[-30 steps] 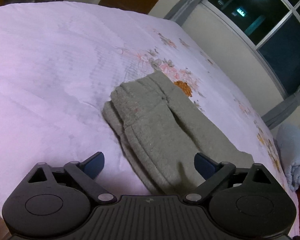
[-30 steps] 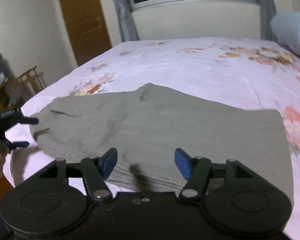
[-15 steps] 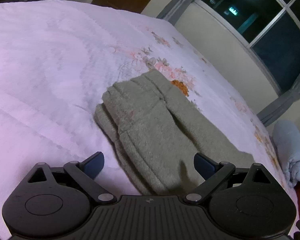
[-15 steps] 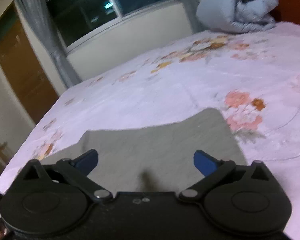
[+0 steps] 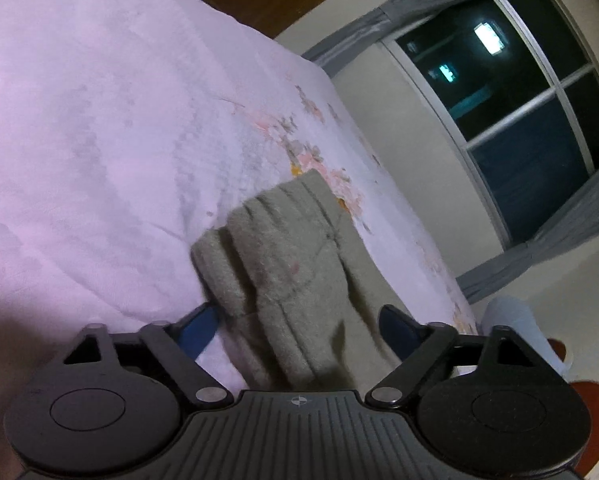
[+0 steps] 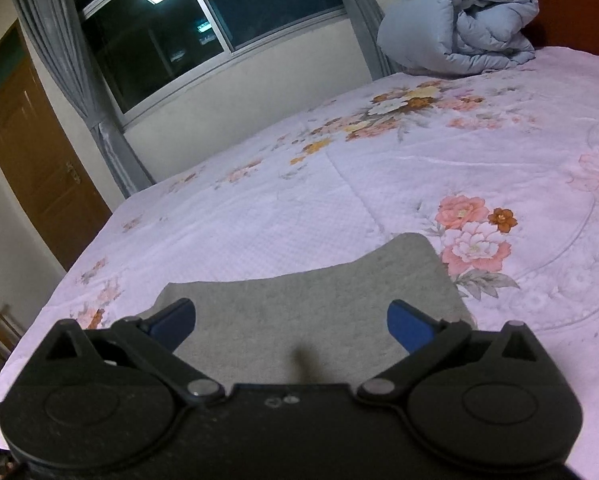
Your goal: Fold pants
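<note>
The grey pants [image 5: 295,276] lay folded on the bed [image 5: 99,140], a thick, fuzzy fleece stack whose layered edges showed as soft ridges in my left wrist view. From my right wrist view the same pants [image 6: 319,308] looked like a flat, matte slab with one corner rising to a rounded point. My left gripper [image 5: 299,328] straddled the near end of the stack; its blue fingers [image 5: 197,330] had just been closing in, with the cloth between them but the pads not yet pressing on it. My right gripper [image 6: 291,324] hovered above the flat panel, its fingers [image 6: 413,330] spread wide, gripping nothing. The bedsheet beneath was pale lilac, quilted in a fine dimpled weave and printed with pink and orange flowers [image 6: 475,236]. A puffy blue-grey duvet [image 6: 459,24] sat rolled at the far corner of the bed, beneath the dark window [image 6: 203,20].
</note>
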{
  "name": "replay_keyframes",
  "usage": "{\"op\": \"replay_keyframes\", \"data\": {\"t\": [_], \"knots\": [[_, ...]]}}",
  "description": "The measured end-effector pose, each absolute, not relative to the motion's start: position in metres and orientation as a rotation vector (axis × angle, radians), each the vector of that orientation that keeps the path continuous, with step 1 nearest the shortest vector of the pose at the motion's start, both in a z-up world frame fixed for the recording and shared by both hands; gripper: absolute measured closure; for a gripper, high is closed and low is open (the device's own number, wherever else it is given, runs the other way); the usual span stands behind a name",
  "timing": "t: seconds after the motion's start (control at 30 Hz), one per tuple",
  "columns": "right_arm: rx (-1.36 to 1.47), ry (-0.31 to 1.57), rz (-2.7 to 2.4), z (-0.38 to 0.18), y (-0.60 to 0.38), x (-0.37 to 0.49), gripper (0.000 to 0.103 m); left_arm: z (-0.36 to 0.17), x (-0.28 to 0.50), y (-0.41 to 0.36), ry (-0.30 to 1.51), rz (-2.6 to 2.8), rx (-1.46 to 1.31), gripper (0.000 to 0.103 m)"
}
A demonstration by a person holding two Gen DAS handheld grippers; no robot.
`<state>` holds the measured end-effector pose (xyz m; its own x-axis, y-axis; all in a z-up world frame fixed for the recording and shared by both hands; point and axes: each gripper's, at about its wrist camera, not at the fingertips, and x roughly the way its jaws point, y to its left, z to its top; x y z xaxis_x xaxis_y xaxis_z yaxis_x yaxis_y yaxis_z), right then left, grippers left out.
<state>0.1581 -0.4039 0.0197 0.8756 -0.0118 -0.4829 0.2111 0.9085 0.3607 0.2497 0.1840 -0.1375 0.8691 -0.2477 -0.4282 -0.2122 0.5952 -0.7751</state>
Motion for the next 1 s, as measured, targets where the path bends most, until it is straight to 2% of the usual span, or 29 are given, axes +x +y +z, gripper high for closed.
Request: {"op": "replay_keyframes", "data": {"t": [0.17,0.23,0.3,0.43,0.53,0.67,0.87,0.93,1.0], "knots": [[0.416,0.487,-0.123,0.019,-0.399,0.158,0.006,-0.152,0.254,0.199,0.52,-0.026,-1.064,0.04],[0.453,0.475,-0.156,0.017,-0.407,0.155,0.006,-0.158,0.254,0.201,0.523,-0.02,-1.079,0.058],[0.481,0.475,-0.172,0.013,-0.414,0.152,0.006,-0.165,0.255,0.202,0.524,-0.027,-1.075,0.066],[0.482,0.469,-0.065,0.009,-0.414,0.143,0.009,-0.159,0.254,0.198,0.515,-0.026,-1.006,0.068],[0.415,0.557,0.025,0.003,-0.386,0.158,0.01,-0.143,0.251,0.195,0.491,-0.039,-0.986,0.069],[0.226,0.596,0.142,-0.001,-0.329,0.172,0.01,-0.107,0.248,0.191,0.465,-0.075,-0.876,0.069],[-0.288,0.562,0.1,-0.023,-0.248,0.149,0.006,-0.055,0.242,0.18,0.433,-0.132,-0.75,0.069],[-0.343,0.647,0.111,-0.045,-0.237,0.157,0.006,-0.037,0.242,0.172,0.42,-0.162,-0.719,0.069],[-0.279,0.639,0.079,-0.055,-0.243,0.159,0.006,-0.018,0.238,0.161,0.413,-0.188,-0.66,0.069]]}}
